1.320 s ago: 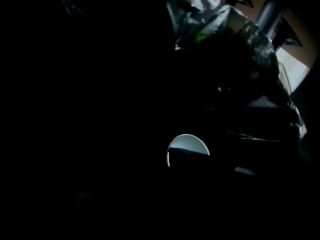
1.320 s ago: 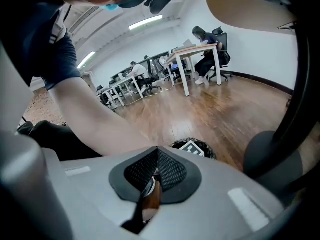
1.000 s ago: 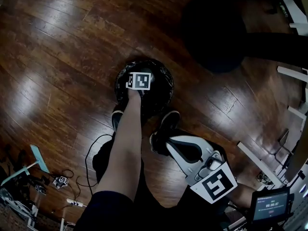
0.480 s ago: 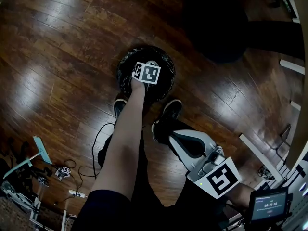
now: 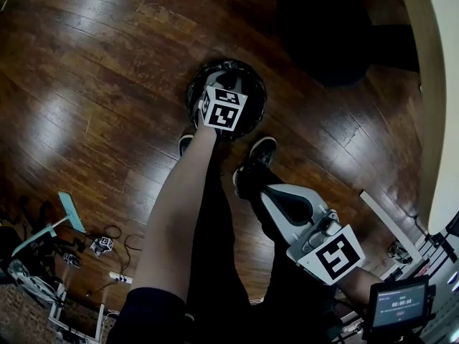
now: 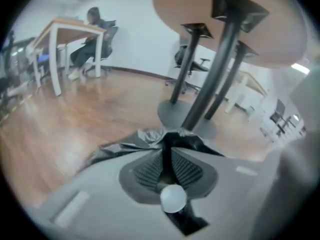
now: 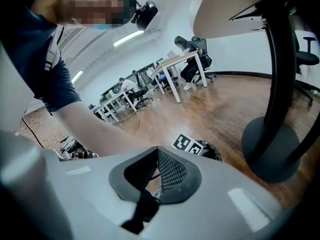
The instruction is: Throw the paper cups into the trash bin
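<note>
The trash bin (image 5: 252,92), round and lined with a black bag, stands on the wood floor in front of the person's feet. My left gripper (image 5: 224,110) hangs right over its mouth with the marker cube uppermost. In the left gripper view its jaws (image 6: 165,135) are closing to a narrow slit with nothing between them, and the crumpled bag rim (image 6: 142,138) lies just beyond. My right gripper (image 5: 277,206) is held back near the person's knees, its jaws (image 7: 157,153) together and empty. It sees the bin (image 7: 214,152) and the left marker cube (image 7: 187,144). No paper cup shows in any view.
A round table's dark pedestal base (image 5: 326,41) (image 6: 184,115) (image 7: 272,149) stands just past the bin. The person's shoes (image 5: 252,156) are beside the bin. Cables and gear (image 5: 68,246) lie at the lower left, and a small screen (image 5: 398,303) at the lower right.
The left gripper has risen a little over the bin, its marker cube now larger in view. The right gripper has barely moved.
</note>
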Tool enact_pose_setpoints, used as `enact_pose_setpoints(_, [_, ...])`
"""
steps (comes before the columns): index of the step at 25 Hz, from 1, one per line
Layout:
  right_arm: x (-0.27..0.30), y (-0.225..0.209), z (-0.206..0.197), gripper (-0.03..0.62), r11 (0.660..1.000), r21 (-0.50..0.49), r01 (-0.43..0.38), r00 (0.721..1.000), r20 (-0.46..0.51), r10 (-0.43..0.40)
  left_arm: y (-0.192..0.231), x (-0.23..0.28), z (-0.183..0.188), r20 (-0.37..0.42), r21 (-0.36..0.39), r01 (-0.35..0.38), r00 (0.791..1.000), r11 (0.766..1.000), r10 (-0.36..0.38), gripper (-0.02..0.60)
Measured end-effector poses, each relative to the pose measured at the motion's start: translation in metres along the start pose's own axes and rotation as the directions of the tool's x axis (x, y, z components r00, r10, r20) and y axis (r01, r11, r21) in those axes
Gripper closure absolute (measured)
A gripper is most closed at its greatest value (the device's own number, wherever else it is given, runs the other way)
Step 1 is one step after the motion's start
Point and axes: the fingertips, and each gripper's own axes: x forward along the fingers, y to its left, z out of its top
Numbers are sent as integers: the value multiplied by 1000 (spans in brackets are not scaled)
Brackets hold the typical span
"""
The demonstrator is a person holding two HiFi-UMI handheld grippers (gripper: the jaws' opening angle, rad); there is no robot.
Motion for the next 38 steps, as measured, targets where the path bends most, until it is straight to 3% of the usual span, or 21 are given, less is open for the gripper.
enact_pose_setpoints(2, [-3,6,12,583,1000,-21,12,999,42,-11,-4,-29,8,-8,15,11,1000,1000,-11,526])
enact_pose_setpoints(5, [-7,19,18,583,999,36,24,1000,14,-25,-2,-83,16,-2,-31,11,1000,999,-11,526])
enact_pose_setpoints(10, [-25,48,28,583,993,98,59,998,-18,-57,-11,-179,-11,-89,-100,21,996,995,-30,528])
enact_pose_setpoints(15, [-73,84,85,583,979,111,171,983,43,-176,-26,-320,-21,-197,-23,86,976,996,-89,539])
enact_pose_setpoints(18, [-107,102,112,583,971,90,219,968,102,-228,-29,-395,-29,-223,55,80,973,995,-65,554])
enact_pose_setpoints(22, [-149,108,131,583,954,77,289,937,179,-298,-39,-463,13,-132,99,56,990,994,-42,561])
enact_pose_setpoints(25, [-176,120,123,583,944,72,321,920,213,-329,-57,-504,50,-10,109,27,1000,994,-27,563])
enact_pose_setpoints(30, [-202,158,94,583,954,45,295,918,264,-296,-91,-558,87,193,67,-44,981,997,30,571])
enact_pose_setpoints(34, [-231,194,54,583,957,25,289,909,305,-283,-147,-594,67,243,-7,-29,970,1000,29,572])
enact_pose_setpoints(38, [-262,233,5,583,953,37,299,899,324,-295,-207,-635,33,266,15,-2,964,1000,-2,572])
